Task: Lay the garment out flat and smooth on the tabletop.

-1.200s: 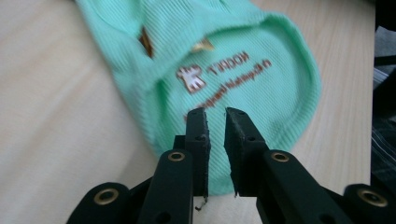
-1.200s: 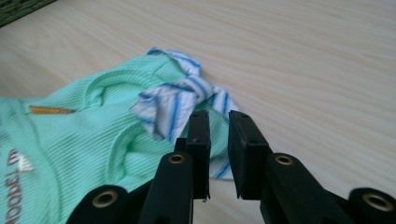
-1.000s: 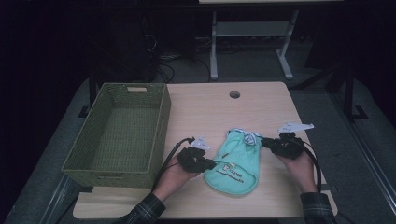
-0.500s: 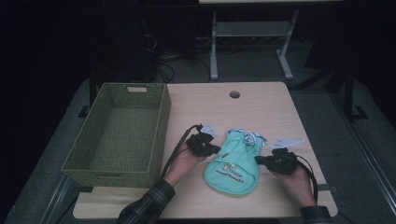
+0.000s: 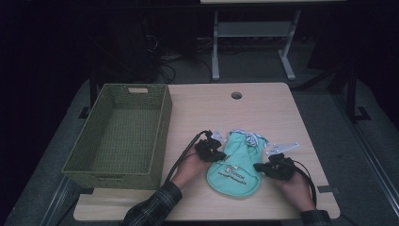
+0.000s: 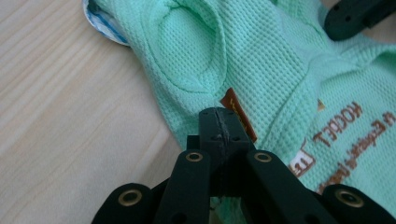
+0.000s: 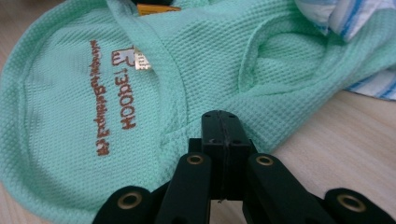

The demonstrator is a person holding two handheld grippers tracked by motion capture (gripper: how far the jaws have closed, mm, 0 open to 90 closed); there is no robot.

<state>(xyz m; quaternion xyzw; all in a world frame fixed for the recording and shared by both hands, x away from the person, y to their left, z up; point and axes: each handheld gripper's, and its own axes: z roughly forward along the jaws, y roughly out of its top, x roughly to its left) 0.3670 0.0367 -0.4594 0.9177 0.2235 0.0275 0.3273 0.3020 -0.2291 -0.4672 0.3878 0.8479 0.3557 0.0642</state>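
I have both grippers clamped on the small mint-green waffle-knit garment with brown lettering [image 5: 237,169], which lies flat on the pale wooden counter [image 5: 263,108] to the right of the green woven basket [image 5: 117,136] and apart from it. My left gripper [image 5: 217,154] has its jaws pressed together on the garment's left edge, just by the little brown side tag [image 6: 237,112]; in the left gripper view the fabric runs out from under the closed tips, so I take it a fold is pinched there, though the cloth between the pads themselves is hidden. My right gripper [image 5: 259,166] is closed the same way on the opposite edge, near the garment's rounded lower part. A white-and-blue striped lining [image 7: 345,18] shows at the far end. I judge the step in hand to be taking hold of both sides, done or all but done. The next move calls for lifting both hands together, keeping the cloth taut enough not to sag, then either folding it or carrying it toward the empty basket on the left.
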